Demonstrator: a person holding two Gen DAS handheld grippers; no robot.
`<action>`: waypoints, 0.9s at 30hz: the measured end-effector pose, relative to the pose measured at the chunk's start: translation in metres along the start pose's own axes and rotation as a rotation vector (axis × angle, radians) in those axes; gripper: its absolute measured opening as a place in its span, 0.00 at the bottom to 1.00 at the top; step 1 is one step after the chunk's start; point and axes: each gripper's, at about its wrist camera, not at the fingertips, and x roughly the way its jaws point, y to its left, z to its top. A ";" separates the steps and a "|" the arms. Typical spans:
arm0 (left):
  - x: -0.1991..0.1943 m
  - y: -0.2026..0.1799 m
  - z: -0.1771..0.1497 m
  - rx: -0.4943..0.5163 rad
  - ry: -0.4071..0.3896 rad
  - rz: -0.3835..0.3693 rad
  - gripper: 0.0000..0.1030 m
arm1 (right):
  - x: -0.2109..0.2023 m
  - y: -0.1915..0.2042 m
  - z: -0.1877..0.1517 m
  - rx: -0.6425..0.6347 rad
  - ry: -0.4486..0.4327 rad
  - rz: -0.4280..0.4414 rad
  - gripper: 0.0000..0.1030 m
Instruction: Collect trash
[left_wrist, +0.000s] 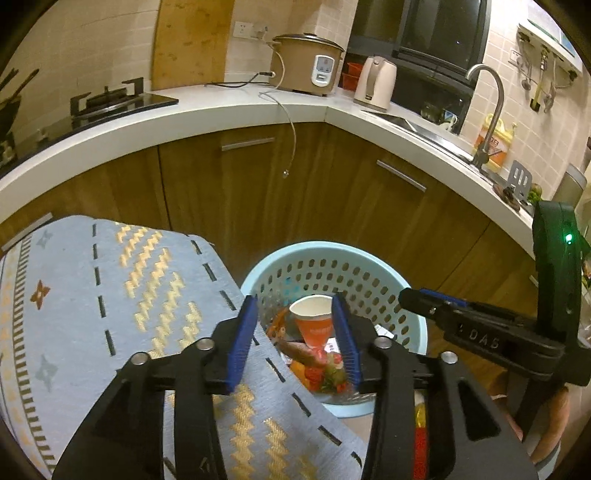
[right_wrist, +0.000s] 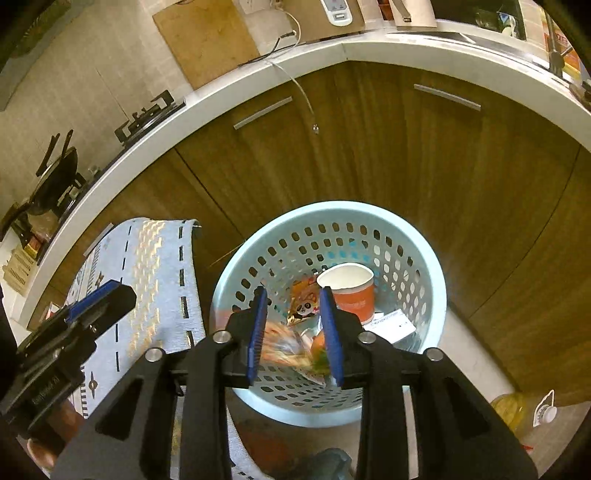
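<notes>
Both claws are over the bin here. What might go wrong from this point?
1. The orange paper cup stands upright among loose wrappers in the blue basket; it may topple if more trash lands on it.
2. The right claw is open above a blurred wrapper; whether it has fully let go is unclear.
3. The left claw and right claw are close together and may collide.

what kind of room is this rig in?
Most likely a home kitchen: a beige rice cooker on a white L-shaped countertop, a black gas hob, and a curved steel sink tap over wood cabinets.
</notes>
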 end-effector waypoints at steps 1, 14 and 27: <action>-0.002 0.000 -0.001 0.002 -0.005 0.005 0.45 | -0.002 0.001 0.000 -0.002 -0.005 0.001 0.26; -0.065 0.020 -0.033 -0.038 -0.167 0.160 0.87 | -0.050 0.052 -0.013 -0.122 -0.157 -0.001 0.54; -0.094 0.030 -0.090 -0.037 -0.374 0.456 0.93 | -0.071 0.077 -0.061 -0.213 -0.376 -0.114 0.68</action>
